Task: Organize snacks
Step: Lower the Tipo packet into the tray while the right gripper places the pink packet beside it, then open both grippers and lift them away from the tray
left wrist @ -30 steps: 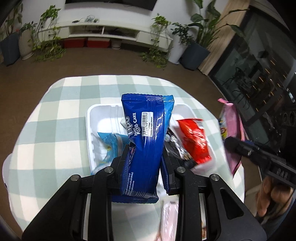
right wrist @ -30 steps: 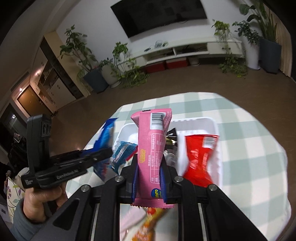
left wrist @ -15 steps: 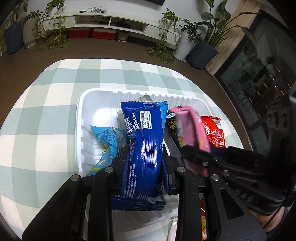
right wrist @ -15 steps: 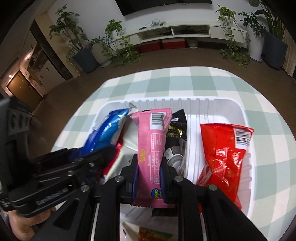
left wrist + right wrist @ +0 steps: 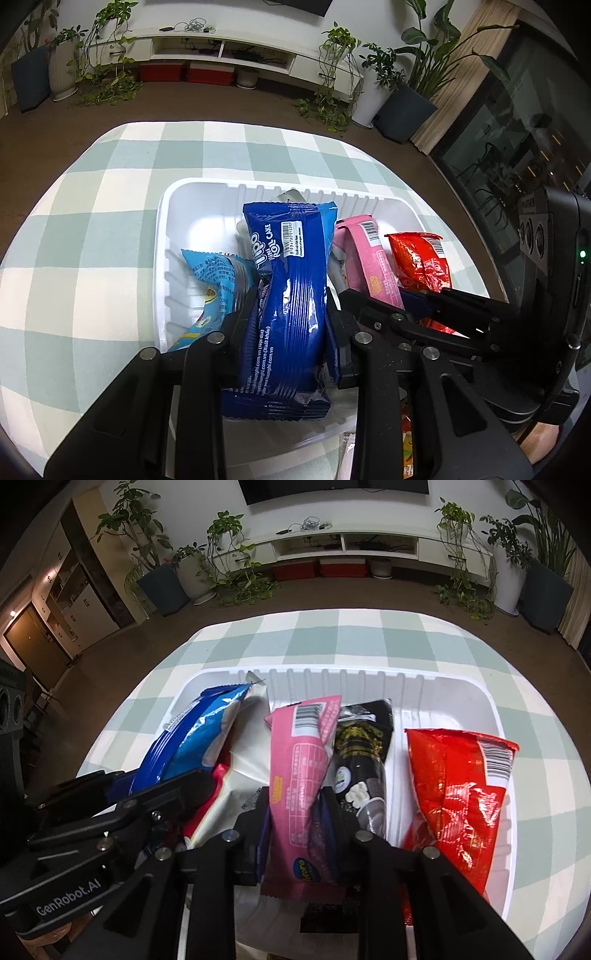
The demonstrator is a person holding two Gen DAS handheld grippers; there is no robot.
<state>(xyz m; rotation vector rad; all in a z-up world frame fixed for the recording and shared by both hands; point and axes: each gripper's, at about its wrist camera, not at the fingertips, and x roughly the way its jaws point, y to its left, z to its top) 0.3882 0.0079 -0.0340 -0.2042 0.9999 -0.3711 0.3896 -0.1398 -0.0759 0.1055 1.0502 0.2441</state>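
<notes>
Since a second ago both packets have come down from above the table into the white tray (image 5: 162, 236). Blue roll-cake packet (image 5: 288, 295): upright, clamped between the fingers of the left gripper (image 5: 284, 321), lower end low in the tray. Pink packet (image 5: 299, 775): between the fingers of the right gripper (image 5: 295, 805), whose jaws are opening; the packet leans slightly and the blue pads seem to have just left it, so release is judged under way. Already in the tray: light-blue packet (image 5: 214, 280), left of the left gripper; black packet (image 5: 358, 760), just right of the right gripper; red packet (image 5: 454, 794), farther right; white pouch (image 5: 243, 760), between the two grippers. Outstanding: blue packet not yet released; a few wrappers (image 5: 406, 435) lie on the checked table (image 5: 92, 229) just short of the tray's near edge, contents unclear. Progress: well advanced, unfinished.
</notes>
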